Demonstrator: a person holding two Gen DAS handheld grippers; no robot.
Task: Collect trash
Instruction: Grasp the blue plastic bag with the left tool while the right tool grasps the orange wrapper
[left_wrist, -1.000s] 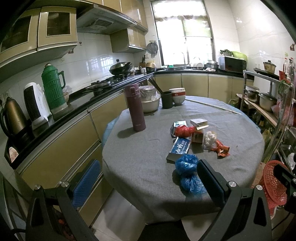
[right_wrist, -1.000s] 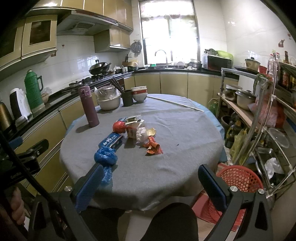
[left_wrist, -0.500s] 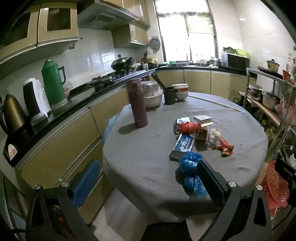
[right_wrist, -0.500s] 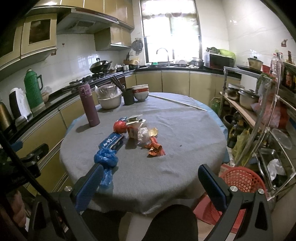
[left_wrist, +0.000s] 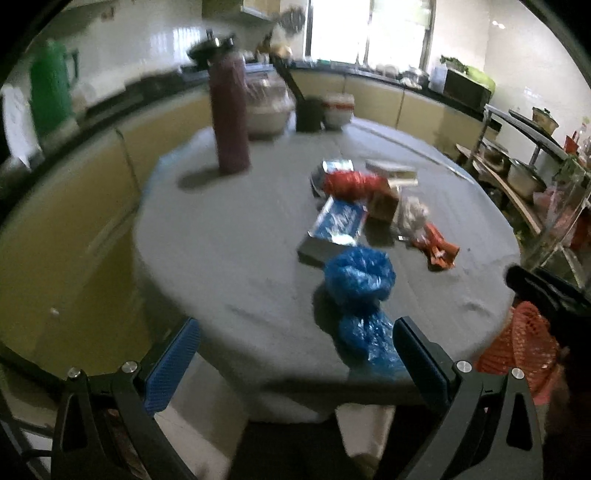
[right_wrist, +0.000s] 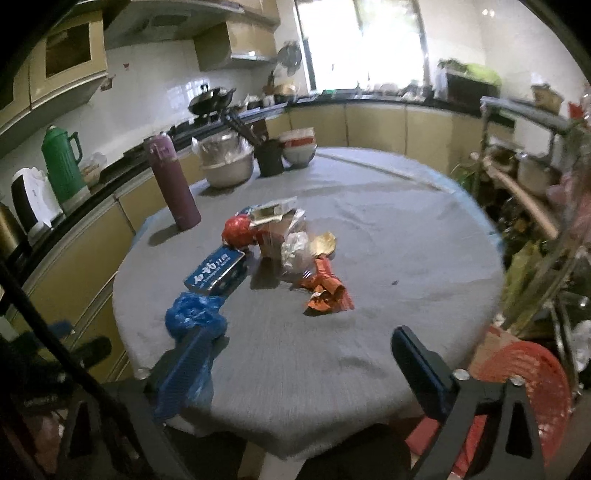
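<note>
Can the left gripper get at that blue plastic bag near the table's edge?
Probably yes. The left gripper has its jaws open and empty, and the blue plastic bag lies just ahead at the near edge of the table, with nothing between.

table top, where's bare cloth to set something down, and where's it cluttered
Bare: the broad side of the table right of the orange wrapper, and the strip between the maroon flask and the blue bag. Crowded: the trash pile mid-table around the blue box, and the bowls at the far edge.
</note>
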